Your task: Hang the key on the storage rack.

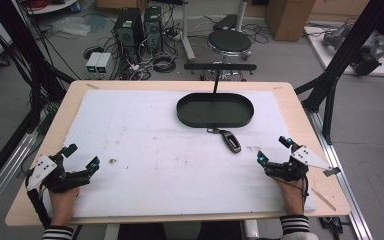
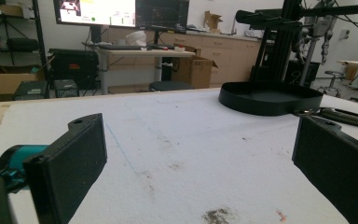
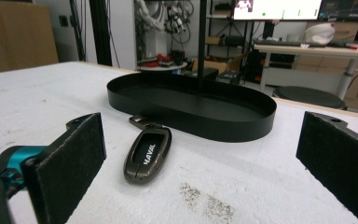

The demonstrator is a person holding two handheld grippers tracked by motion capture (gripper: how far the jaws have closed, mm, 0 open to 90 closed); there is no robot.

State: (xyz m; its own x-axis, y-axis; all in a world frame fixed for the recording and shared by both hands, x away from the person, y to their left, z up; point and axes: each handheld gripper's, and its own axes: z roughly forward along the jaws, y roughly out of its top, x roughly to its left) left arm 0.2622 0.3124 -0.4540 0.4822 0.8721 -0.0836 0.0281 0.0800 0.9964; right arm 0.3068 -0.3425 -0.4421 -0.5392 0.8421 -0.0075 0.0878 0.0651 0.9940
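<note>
- Striped sleeves and hands sat at the near edge of the counter (image 1: 40, 145), one hand-held gripper in each.
- Left hand-held gripper (image 1: 82, 155) rested on the white mat (image 1: 145, 150) at the near-left corner, jaws spread wide, nothing between them, nothing touched but the mat.
- Left gripper view: both black pads framed bare mat with a few dirt smudges; well apart from any object.
- Right hand-held gripper (image 1: 275, 149) rested at the near-right, jaws also fully apart and empty, no contact with any object.
- Both looked parked at start-type positions, likely so the middle stayed free for the reach.
- Right gripper view: its jaws pointed toward the car key fob (image 3: 148, 155), which lay in line with the gap but farther out; judged the right one to be the side that would pick it.
- Key fob (image 1: 231, 140) lay flat on the mat, right of centre, logo side up, metal loop end toward the tray.
- Fob sat just beside the near rim of the black oval tray (image 1: 182, 112), outside it; loop end near the wall, touching or not I could not tell.
- Tray was empty, with a thin black post (image 1: 215, 82) rising from it to a crossbar, probably a hanger for keys.
- Judged goal: fob into or onto the tray stand; not yet started.
- Beyond the counter: stool (image 1: 229, 41), computer towers (image 1: 139, 27), cables on the floor.
</note>
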